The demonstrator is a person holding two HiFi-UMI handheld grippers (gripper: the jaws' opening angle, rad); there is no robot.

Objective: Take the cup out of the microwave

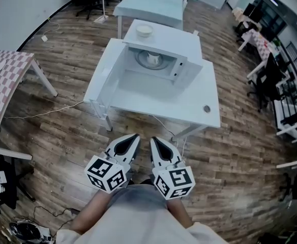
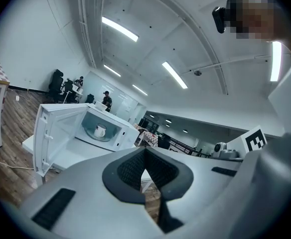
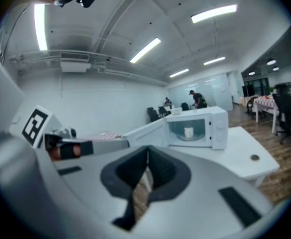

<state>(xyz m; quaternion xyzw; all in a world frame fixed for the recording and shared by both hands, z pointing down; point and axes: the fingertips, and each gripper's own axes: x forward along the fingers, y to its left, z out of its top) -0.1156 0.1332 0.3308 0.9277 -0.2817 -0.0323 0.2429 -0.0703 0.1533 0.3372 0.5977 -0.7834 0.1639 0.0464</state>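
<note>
A white microwave [image 1: 181, 67] stands on a white table [image 1: 199, 105] with its door [image 1: 105, 70] swung wide to the left. The white cup [image 1: 152, 59] sits on the turntable inside. Both grippers hang low over the wooden floor, well short of the table's near edge, and point at the microwave. My left gripper [image 1: 136, 135] is shut and holds nothing; my right gripper [image 1: 153, 139] beside it is the same. The left gripper view shows the cup [image 2: 100, 131] far beyond the closed tips of the left gripper [image 2: 145, 149]. The right gripper view shows the cup [image 3: 188, 132] past the right gripper [image 3: 148, 148].
A white bowl [image 1: 144, 30] rests on top of the microwave. A round cable hole [image 1: 206, 108] sits near the table's right corner. A checkered table [image 1: 6, 80] stands at the left, another white table [image 1: 153, 4] behind, office chairs [image 1: 263, 83] at the right. A cable [image 1: 47, 111] trails over the floor.
</note>
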